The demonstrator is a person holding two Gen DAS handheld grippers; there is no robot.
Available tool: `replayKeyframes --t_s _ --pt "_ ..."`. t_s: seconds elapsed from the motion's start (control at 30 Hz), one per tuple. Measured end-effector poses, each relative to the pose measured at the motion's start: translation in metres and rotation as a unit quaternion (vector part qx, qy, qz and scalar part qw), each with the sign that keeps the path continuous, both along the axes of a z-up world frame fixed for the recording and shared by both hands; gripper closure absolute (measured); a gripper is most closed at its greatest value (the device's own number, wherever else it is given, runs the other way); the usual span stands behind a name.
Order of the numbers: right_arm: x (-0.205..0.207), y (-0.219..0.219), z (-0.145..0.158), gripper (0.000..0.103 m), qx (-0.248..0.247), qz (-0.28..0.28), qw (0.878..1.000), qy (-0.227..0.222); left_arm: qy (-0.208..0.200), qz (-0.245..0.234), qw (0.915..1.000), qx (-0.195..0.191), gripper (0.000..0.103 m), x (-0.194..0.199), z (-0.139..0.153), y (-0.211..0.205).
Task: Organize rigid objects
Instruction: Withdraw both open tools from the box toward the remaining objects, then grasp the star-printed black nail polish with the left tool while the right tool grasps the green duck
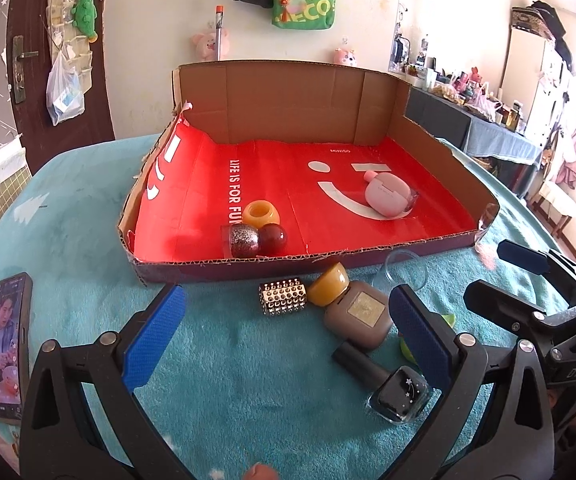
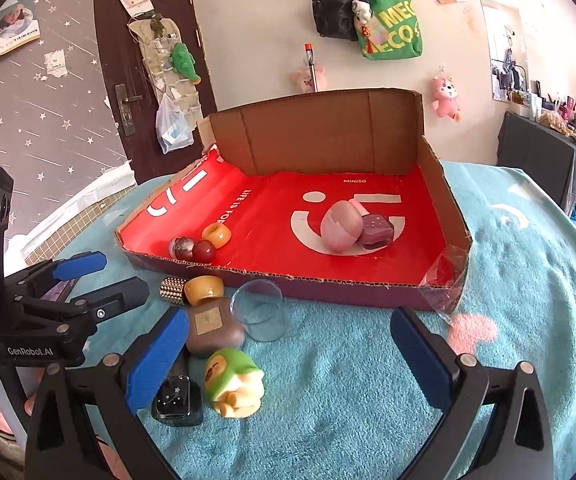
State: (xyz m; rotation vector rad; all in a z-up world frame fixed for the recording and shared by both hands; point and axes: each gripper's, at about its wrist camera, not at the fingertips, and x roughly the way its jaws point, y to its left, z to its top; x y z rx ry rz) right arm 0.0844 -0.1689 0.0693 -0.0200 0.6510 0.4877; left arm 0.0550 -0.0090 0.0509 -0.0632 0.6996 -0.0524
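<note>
- On the blue fuzzy blanket [image 1: 248, 380] sits a big cardboard box [image 1: 288, 96] with a red bottom and low walls.
- Inside the box, near the front wall, a yellow ring-shaped thing [image 1: 263, 213], a glittery little bottle [image 1: 244, 241] and a dark red ball [image 1: 273, 238] touch each other.
- Deeper in the box lies a pink egg-shaped case [image 2: 341, 225]. A small dark purple bottle [image 2: 376, 232] rests right against it.
- In front of the box, on the blanket, a shiny studded roll [image 1: 284, 295] lies just beside a brown bottle with a yellow cap [image 1: 358, 312].
- A black bottle with little stars [image 1: 398, 396] lies near the brown one, close to the camera.
- A green and yellow toy [image 2: 234, 380] lies on its side next to the black bottle.
- A clear plastic cup [image 2: 262, 312] lies tipped over, just in front of the box wall.
- The left gripper [image 1: 288, 336] has its blue fingers spread wide apart. It holds nothing, and the brown bottle and the black bottle lie between its fingers.
- The right gripper [image 2: 290, 354] is also spread wide and holds nothing. The toy lies close to its left finger.
- A phone [image 1: 8, 348] with a video on its screen lies on the blanket, far to the left.
</note>
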Motion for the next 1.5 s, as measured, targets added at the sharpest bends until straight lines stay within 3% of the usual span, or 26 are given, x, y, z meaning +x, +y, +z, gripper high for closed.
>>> replayKeyframes --t_s 1.03,1.5 --pt "-0.008 -0.006 -0.029 0.0 -0.006 0.002 0.998 0.055 0.041 -0.018 0.9986 -0.027 0.0 -0.022 -0.027 0.0" --pt "-0.001 -0.015 -0.036 0.0 0.006 -0.011 0.997 0.074 0.069 -0.072 0.9938 -0.049 0.0 -0.026 -0.039 -0.029"
